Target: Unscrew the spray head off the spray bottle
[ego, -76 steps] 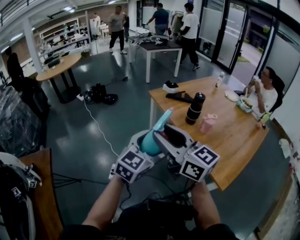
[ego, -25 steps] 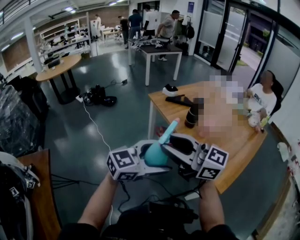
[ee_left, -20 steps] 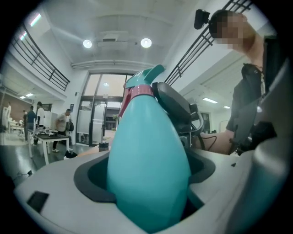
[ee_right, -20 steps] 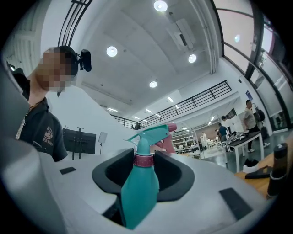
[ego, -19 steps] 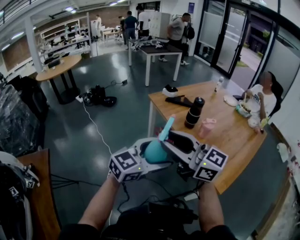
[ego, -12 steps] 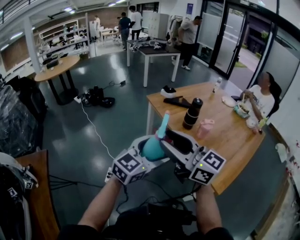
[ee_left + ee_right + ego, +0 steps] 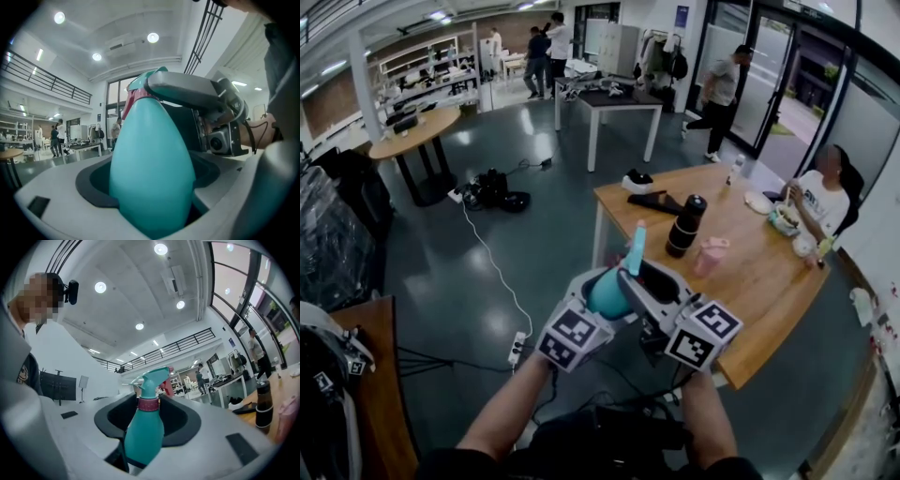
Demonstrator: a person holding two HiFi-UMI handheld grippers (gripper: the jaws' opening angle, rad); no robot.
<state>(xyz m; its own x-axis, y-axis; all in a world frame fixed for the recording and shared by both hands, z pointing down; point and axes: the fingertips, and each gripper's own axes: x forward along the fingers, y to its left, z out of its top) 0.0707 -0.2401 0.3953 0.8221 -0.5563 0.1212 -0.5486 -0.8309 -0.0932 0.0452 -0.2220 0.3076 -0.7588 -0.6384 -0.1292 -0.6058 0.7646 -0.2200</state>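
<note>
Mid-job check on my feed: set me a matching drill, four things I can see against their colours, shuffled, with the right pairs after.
Things:
1. spray bottle
2. collar under the spray head
3. flask on the table
4. cup beside the flask

Colours:
a. pink
b. teal
c. black
d. dark red

Pairs: 1-b; 2-d; 3-c; 4-a

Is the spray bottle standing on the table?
No, the spray bottle is held up in the air, short of the wooden table.
</note>
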